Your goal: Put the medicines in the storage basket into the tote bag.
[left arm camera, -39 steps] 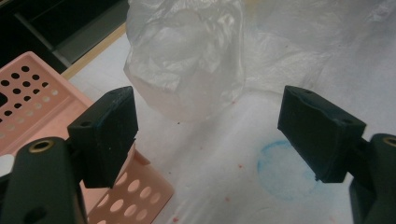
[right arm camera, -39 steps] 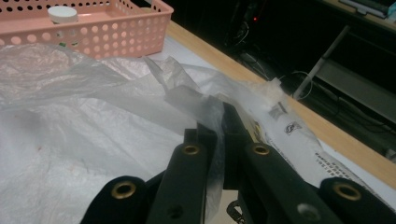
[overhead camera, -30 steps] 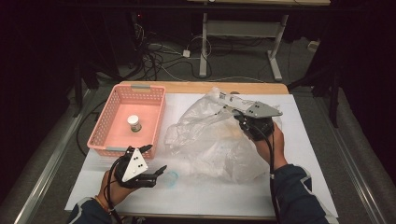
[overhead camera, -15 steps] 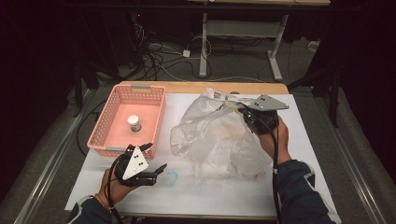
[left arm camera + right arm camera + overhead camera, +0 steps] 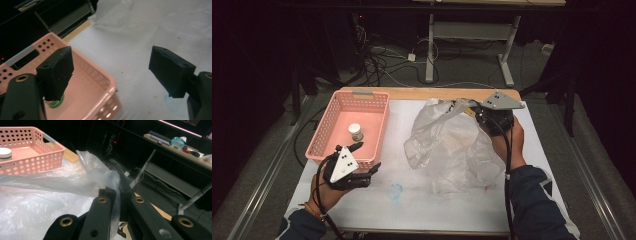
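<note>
Right claw (image 5: 117, 195) pinching upright plastic bag (image 5: 452, 145)

Lighting is uneven: the table (image 5: 427, 205) is brightly lit from above, the surrounding room near black. High view is soft and grainy. The bag (image 5: 452, 150) shows pale glare on its folds. In the left gripper view the jaws are blurred and the basket (image 5: 100, 82) is washed out at its rim. Right gripper view is sharp close in, its background dim.
</note>
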Tool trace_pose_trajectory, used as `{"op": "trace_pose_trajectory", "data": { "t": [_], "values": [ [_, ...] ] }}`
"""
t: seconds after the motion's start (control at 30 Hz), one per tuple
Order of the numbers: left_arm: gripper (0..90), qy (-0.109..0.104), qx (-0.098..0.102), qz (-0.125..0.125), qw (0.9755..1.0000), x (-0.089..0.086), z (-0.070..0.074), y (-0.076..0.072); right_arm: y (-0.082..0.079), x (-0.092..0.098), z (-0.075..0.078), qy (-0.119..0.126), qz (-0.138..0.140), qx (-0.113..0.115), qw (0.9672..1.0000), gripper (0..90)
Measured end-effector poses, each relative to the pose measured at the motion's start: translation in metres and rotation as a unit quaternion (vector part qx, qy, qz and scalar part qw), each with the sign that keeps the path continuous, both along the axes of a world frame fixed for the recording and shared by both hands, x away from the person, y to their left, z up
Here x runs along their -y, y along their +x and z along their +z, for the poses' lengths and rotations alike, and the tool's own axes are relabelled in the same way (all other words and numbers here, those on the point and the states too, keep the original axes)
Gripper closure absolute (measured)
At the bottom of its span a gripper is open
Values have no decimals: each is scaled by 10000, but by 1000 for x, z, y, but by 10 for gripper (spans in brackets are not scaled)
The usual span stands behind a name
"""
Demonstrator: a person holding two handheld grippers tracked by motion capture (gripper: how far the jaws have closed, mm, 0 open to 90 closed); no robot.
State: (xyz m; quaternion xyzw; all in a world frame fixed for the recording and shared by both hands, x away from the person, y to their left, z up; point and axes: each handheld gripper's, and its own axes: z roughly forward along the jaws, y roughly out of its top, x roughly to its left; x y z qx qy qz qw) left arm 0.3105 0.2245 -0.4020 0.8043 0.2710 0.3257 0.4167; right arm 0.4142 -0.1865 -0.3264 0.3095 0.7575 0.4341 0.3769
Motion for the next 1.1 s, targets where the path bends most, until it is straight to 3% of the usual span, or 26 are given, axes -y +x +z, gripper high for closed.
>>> {"op": "trace_pose_trajectory", "data": {
  "t": [0.17,0.33,0.4,0.57,0.63,0.7,0.8,0.93,1.1],
  "values": [
    [195,-117,-286,439,9986,-23,11,24,0,-6,-1,-26,29,-43,10000,900],
    [194,156,-674,705,9951,-32,13,58,-1,-14,-7,27,266,-340,9991,900],
    [195,275,-874,807,9925,-35,9,75,-2,-18,-9,-28,379,-412,9984,900],
    [205,417,-1432,967,9841,-41,0,113,-5,-27,-10,-52,565,-509,9971,900],
    [209,506,-1552,1023,9813,-42,0,124,-6,-31,-10,-25,648,-549,9964,900],
    [230,363,-1784,1014,9780,-44,-1,135,-7,-34,-10,-11,639,-554,9964,900],
    [249,794,-2013,1172,9693,-43,-8,148,-7,-36,-11,101,658,-592,9960,900],
    [270,988,-2341,1259,9589,-44,-20,162,-8,-38,-11,138,696,-597,9957,900],
    [382,1146,-2610,1179,9512,-42,-25,172,-9,-39,-13,190,676,-574,9959,900]
  ]
}}
